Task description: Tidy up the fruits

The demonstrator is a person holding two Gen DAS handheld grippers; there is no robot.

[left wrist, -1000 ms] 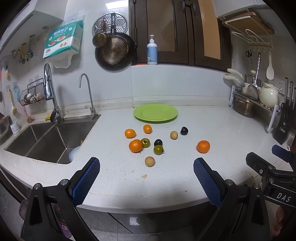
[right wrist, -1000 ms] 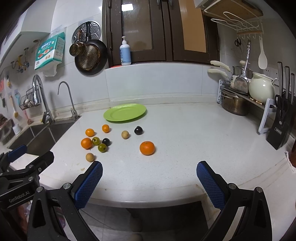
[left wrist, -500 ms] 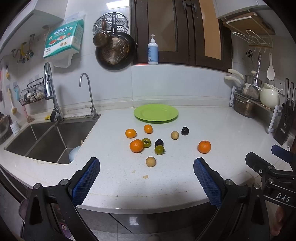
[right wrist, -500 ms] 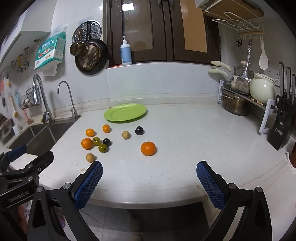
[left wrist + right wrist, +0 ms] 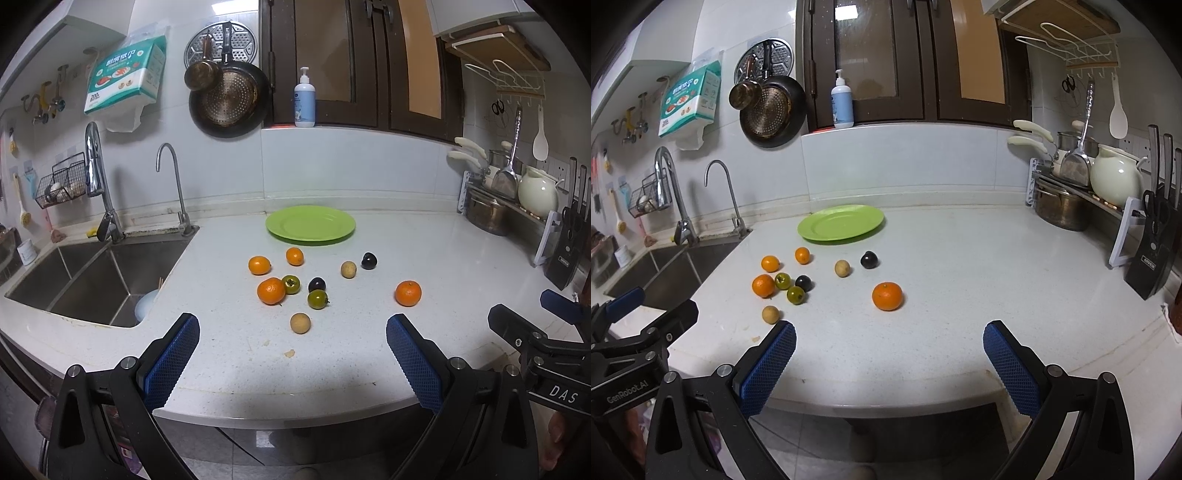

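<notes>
Several small fruits lie loose on the white counter in front of an empty green plate. Among them are a large orange at the left, another orange apart at the right, two dark plums, green fruits and a tan round fruit nearest me. My left gripper hangs open over the counter's front edge, short of the fruits. My right gripper is open too, holding nothing.
A steel sink with two taps lies to the left. At the right stand a pot rack, a white kettle and a knife block. Pans hang on the back wall. Crumbs lie near the front edge.
Both views have crept slightly forward and to the left. The fruits and plate have not moved, and both grippers stay open.
</notes>
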